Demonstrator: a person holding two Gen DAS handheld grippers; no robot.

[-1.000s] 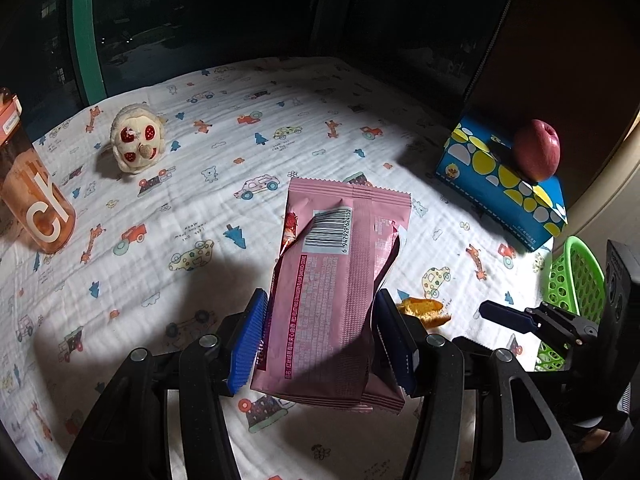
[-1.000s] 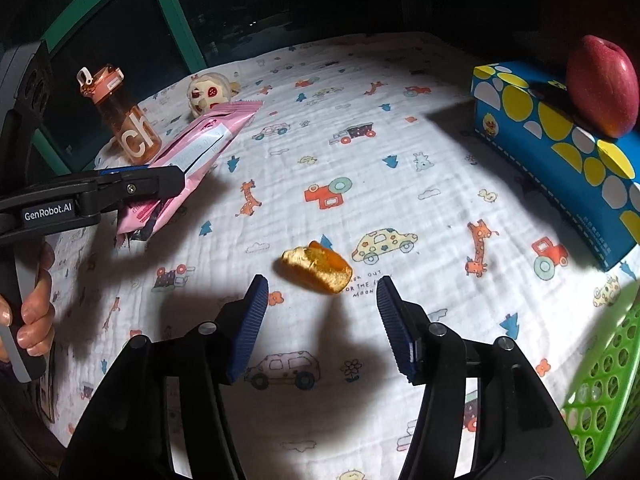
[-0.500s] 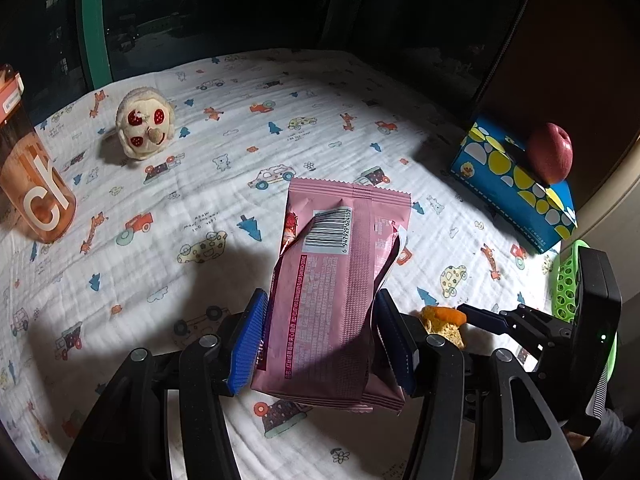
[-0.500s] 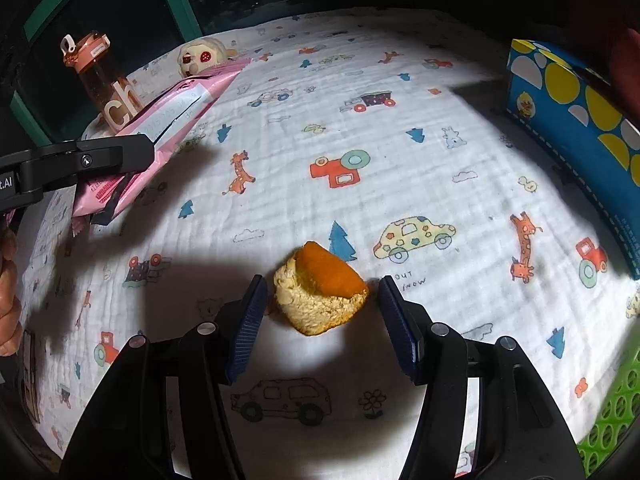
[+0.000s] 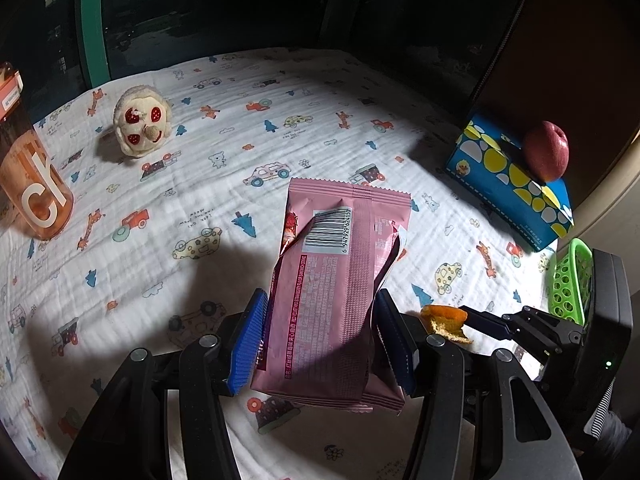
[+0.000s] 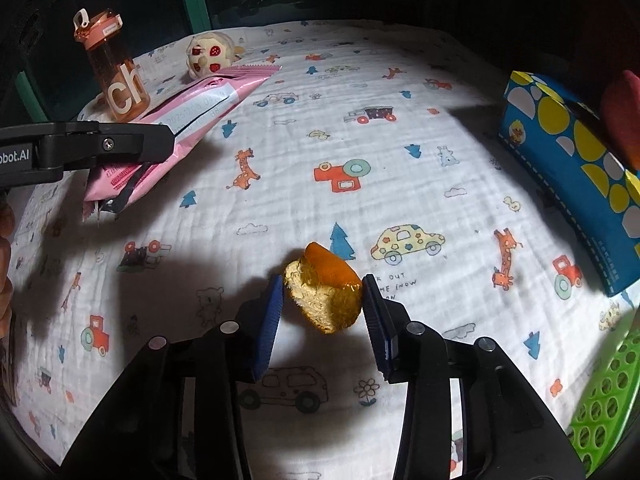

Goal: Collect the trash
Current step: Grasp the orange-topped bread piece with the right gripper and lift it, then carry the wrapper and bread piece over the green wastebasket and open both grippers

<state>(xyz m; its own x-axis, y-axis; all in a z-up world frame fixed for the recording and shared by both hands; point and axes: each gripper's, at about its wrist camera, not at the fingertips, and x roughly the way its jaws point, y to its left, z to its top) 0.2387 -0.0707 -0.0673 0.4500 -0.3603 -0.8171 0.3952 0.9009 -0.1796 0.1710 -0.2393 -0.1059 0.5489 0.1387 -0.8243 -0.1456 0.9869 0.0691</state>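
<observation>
Right wrist view: right gripper [image 6: 322, 306] clamped on orange peel [image 6: 324, 298], lifted just above printed cloth [image 6: 400, 152]. Left wrist view alone shows barcode side of pink snack wrapper [image 5: 340, 300], pinched by left gripper [image 5: 320, 344]. Green basket [image 6: 604, 396] cut off at frame edge; apple [image 6: 622, 116] on blue box [image 6: 576, 168] half cropped, probably apple.

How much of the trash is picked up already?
Both pieces are grabbed, but none is binned yet. The left gripper holds the pink wrapper above the cloth. The right gripper has its fingers shut on the orange peel. What's left: carrying both to the green basket; its inside isn't visible.
</observation>
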